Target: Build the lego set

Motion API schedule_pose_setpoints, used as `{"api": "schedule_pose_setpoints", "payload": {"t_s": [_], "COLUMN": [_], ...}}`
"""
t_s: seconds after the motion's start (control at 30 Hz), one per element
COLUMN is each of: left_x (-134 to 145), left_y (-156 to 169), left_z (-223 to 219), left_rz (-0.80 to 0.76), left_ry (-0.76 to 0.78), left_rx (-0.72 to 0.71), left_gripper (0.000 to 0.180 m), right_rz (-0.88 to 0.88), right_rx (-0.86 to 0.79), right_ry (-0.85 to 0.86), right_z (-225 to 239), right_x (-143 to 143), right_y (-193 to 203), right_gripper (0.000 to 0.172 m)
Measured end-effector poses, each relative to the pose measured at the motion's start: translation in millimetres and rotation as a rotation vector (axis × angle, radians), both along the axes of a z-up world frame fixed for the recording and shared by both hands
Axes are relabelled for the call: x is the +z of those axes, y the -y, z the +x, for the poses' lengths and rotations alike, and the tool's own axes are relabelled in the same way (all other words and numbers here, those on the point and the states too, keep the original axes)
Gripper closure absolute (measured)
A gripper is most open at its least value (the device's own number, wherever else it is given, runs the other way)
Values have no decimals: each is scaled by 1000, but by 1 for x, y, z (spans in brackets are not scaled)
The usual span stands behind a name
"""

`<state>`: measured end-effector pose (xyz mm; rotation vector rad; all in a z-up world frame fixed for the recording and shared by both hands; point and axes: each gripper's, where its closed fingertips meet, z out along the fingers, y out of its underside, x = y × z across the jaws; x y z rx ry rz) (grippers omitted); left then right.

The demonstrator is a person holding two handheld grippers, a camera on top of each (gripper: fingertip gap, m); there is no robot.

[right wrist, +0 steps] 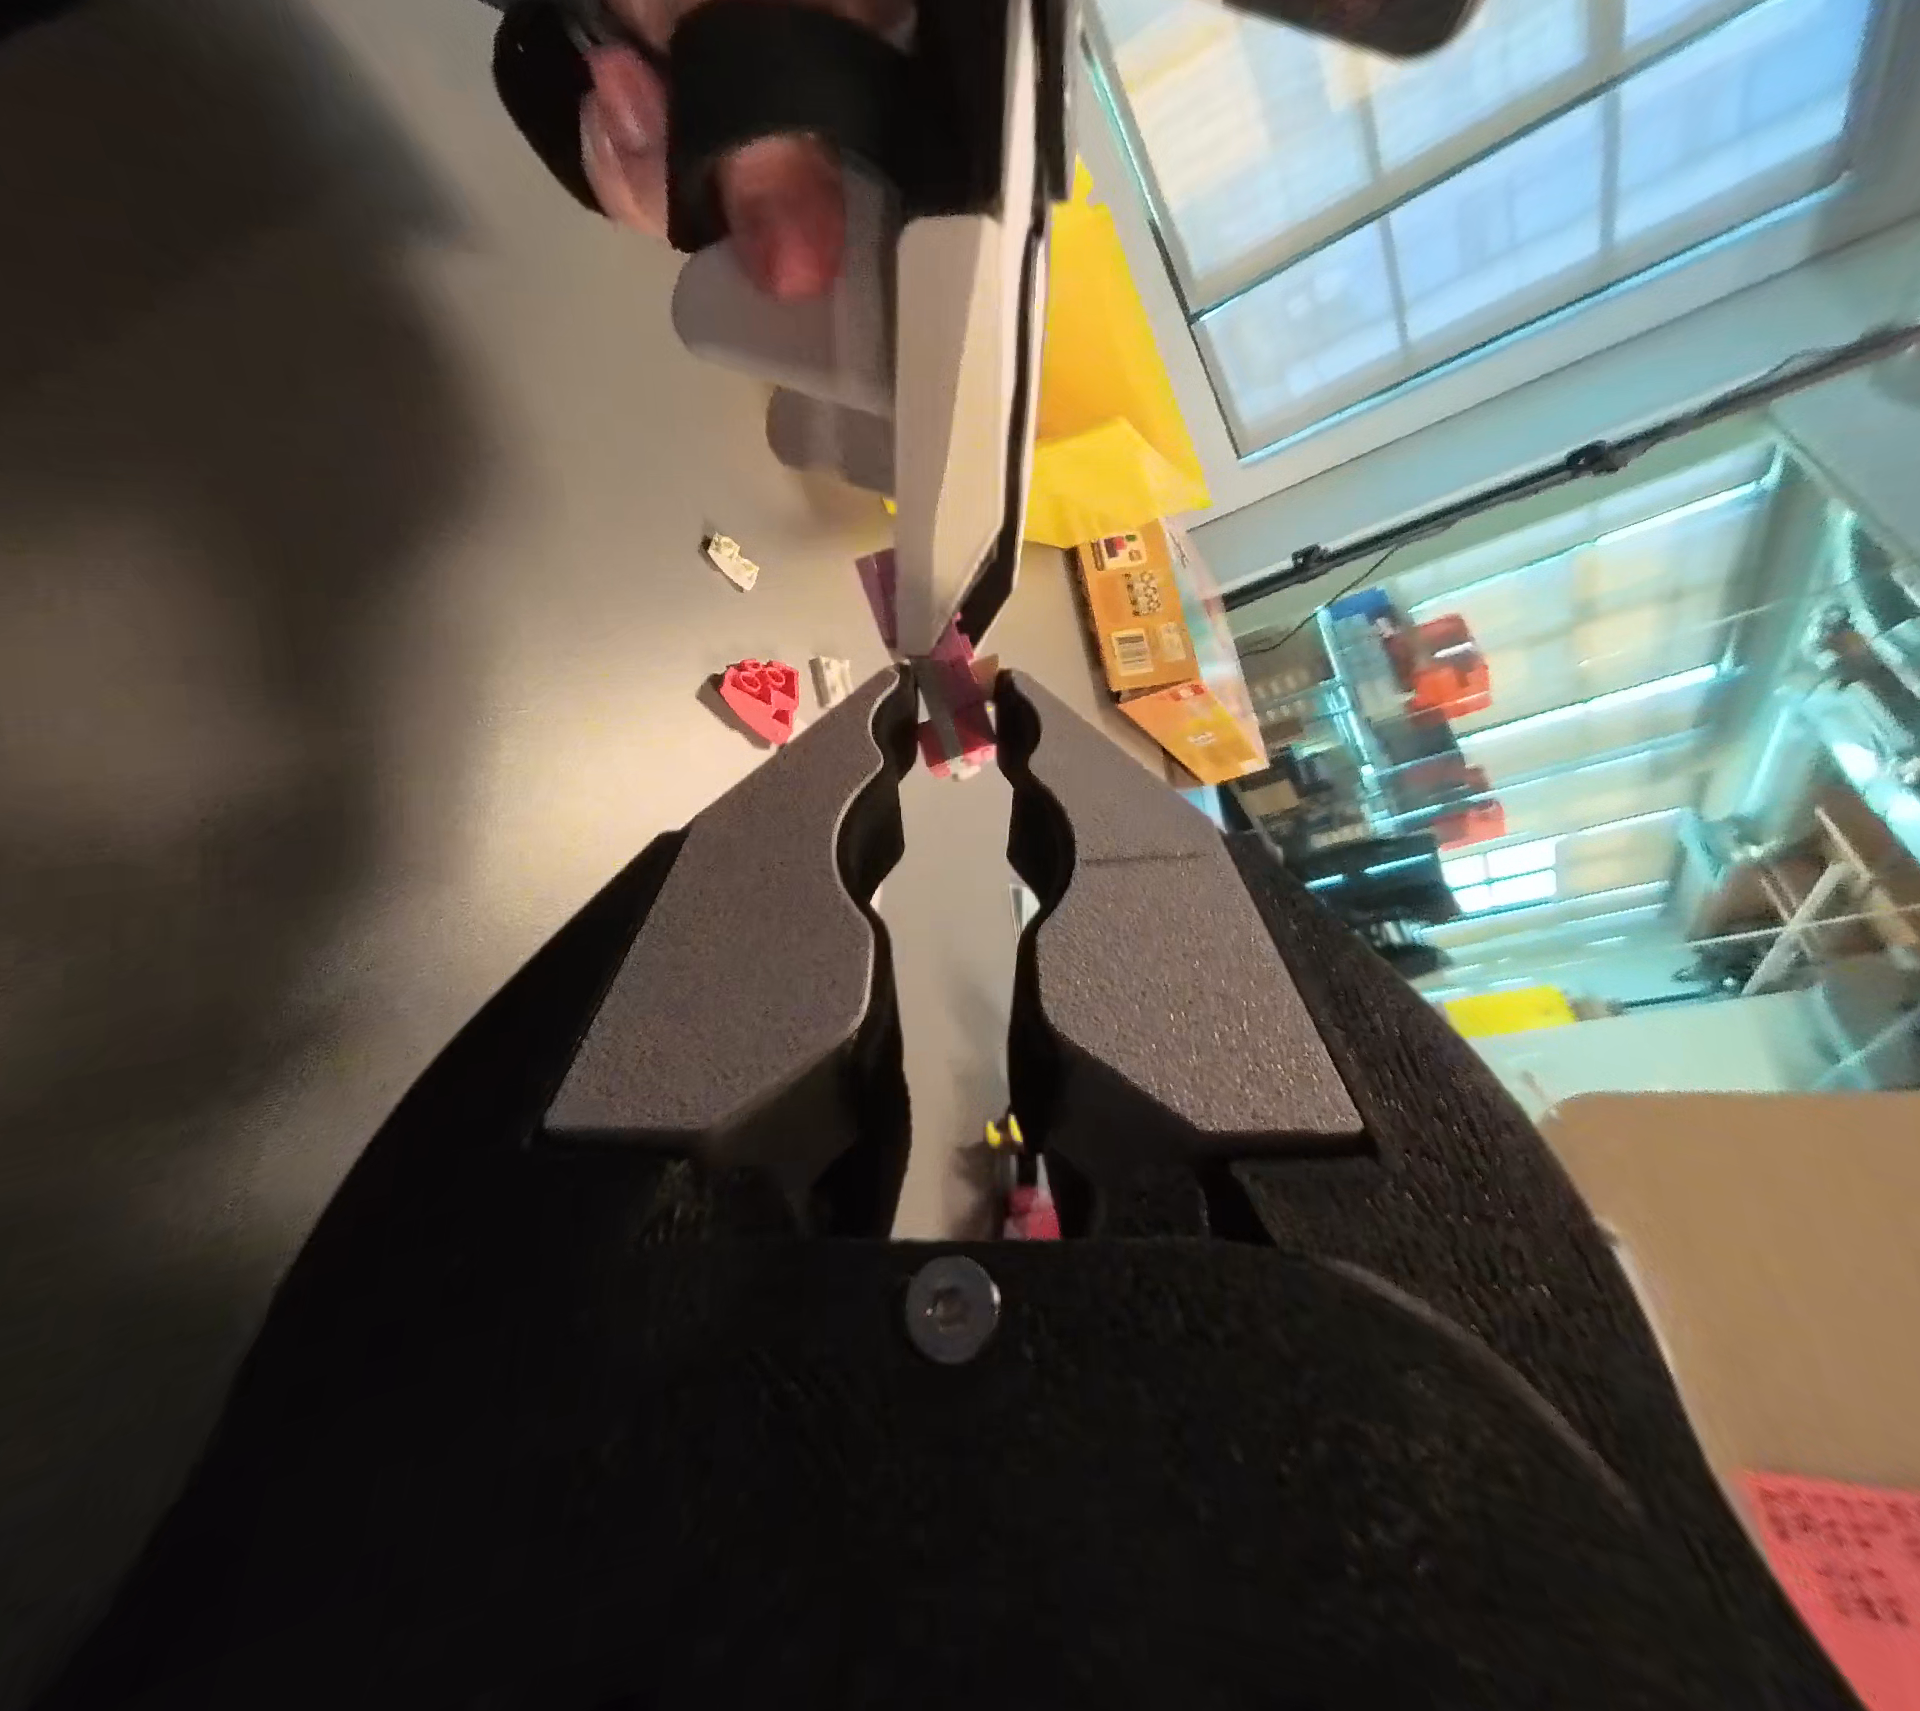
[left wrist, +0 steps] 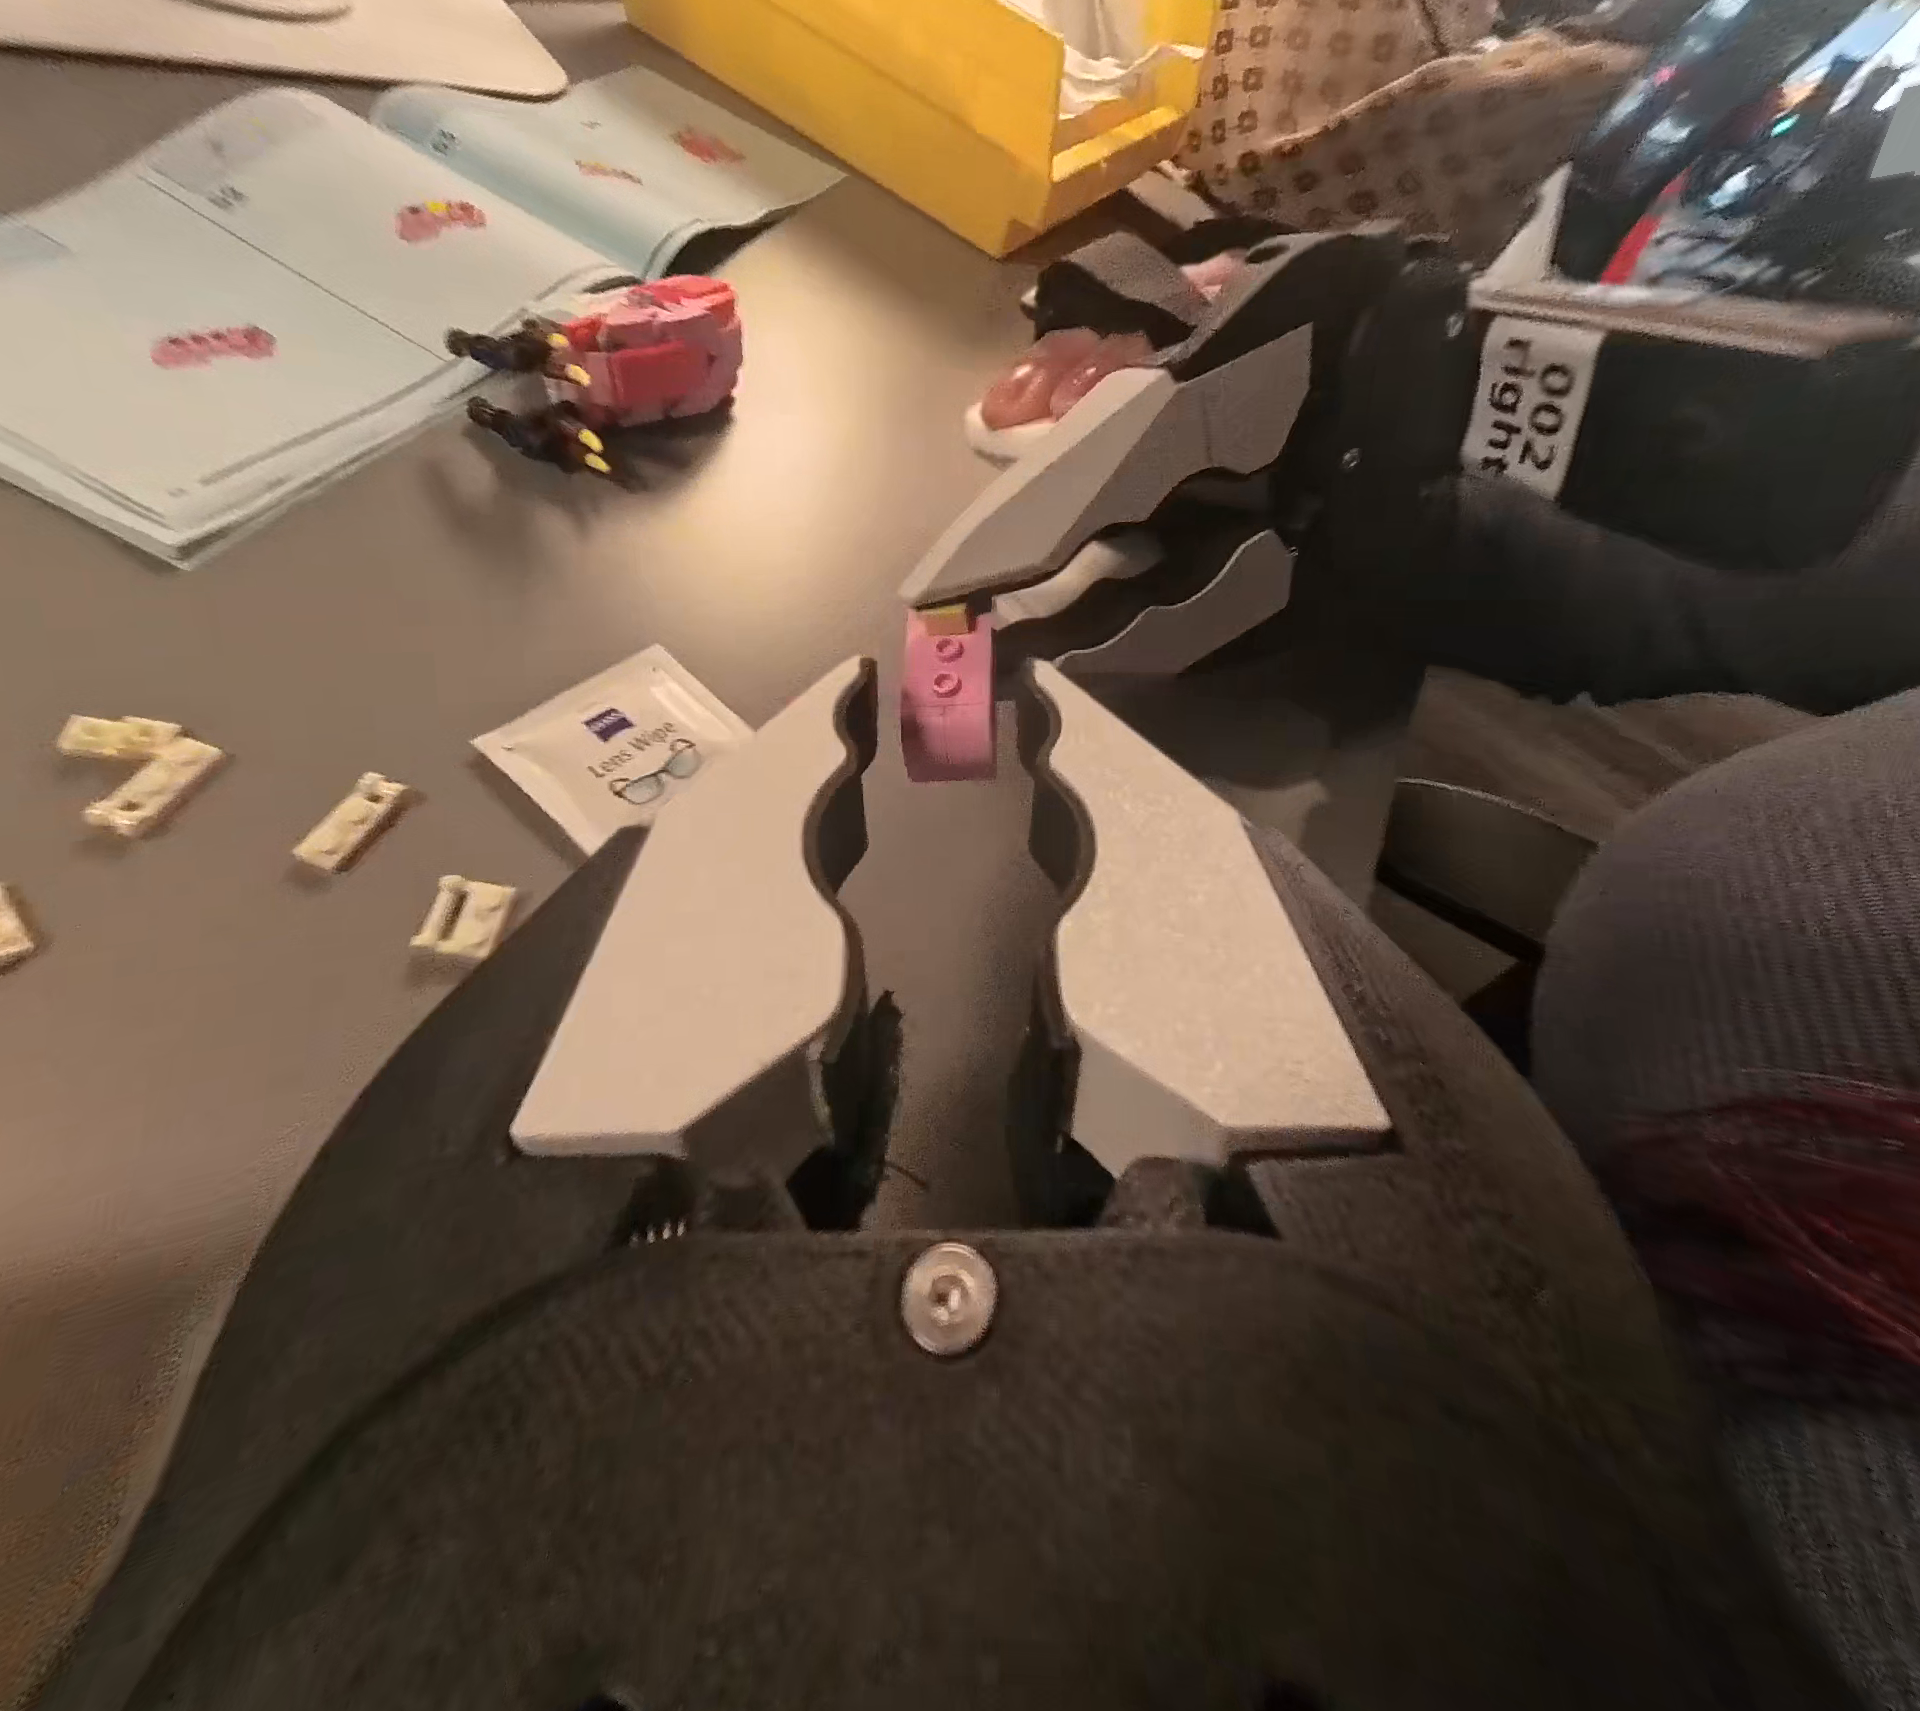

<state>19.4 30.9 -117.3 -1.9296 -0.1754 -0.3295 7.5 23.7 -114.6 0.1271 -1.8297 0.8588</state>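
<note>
Right tool [left wrist: 961,596] clamped on pink brick piece [left wrist: 948,705], between left tool's [left wrist: 951,705] fingers.

A pink brick piece [left wrist: 948,705] sits in the middle of the frame between grey fingers [left wrist: 727,913]. Upper middle is a yellow bin [left wrist: 831,30]. Beside it, upper right, is a tan hat [left wrist: 1340,61] with brown squares. Left is a light blue booklet [left wrist: 260,311] with pink pictures, and cream bricks [left wrist: 348,820].

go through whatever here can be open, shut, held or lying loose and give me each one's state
left gripper: jaws apart around the pink brick piece, gap visible on its left side
right gripper: shut on the top end of the pink brick piece
booklet: lying open on the table
yellow bin: open-topped, papers inside
cream pieces: loose, scattered on the table
</note>
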Motion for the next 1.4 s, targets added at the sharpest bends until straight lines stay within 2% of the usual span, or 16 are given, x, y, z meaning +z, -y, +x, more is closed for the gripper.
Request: {"api": "schedule_pose_setpoints", "payload": {"t_s": [0.1, 0.17, 0.2, 0.27, 0.33, 0.43, 0.53, 0.67, 0.77, 0.83, 0.93, 1.07, 1.17, 1.4], "left_x": [-2, -3, -2, -4, -4, -6, -16, -56, -67, -70, -74, -78, -77, -68], "left_y": [-2, -1, 0, 0, -1, -3, -6, -7, -11, -13, -15, -12, -11, -6], "left_z": [4, 4, 3, -1, -2, -4, 7, 17, 30, 36, 40, 44, 45, 42], "left_rz": [-3, -4, -7, -18, -11, -2, -32, -239, -280, -283, -290, -299, -294, -241], "left_ry": [71, 52, 34, -7, -24, -54, -96, -280, -314, -292, -282, -307, -271, -228], "left_rx": [-31, -48, -48, -38, -34, -29, -91, -169, -242, -273, -303, -340, -339, -278], "left_gripper": [164, 165, 164, 164, 164, 164, 164, 163, 164, 164, 164, 163, 162, 127], "right_rz": [35, 50, 54, 64, 54, 46, -81, -476, -731, -839, -928, -904, -880, -886], "right_rx": [9, 9, -1, -18, -18, -34, -169, -514, -675, -735, -772, -761, -748, -737], "right_ry": [-37, -96, -138, -192, -189, -228, -286, -405, -412, -407, -399, -395, -381, -366], "right_z": [2, 2, 1, -1, -2, -5, -19, -33, -25, -21, -21, -24, -27, -28], "right_x": [-1, 0, 2, 5, 5, 11, 31, 74, 82, 80, 76, 75, 73, 71], "right_y": [1, 3, 3, 1, -5, -29, -81, -187, -245, -269, -286, -281, -276, -276], "right_gripper": [158, 158, 152, 121, 100, 96, 97, 125, 146, 149, 144, 144, 146, 148]}}
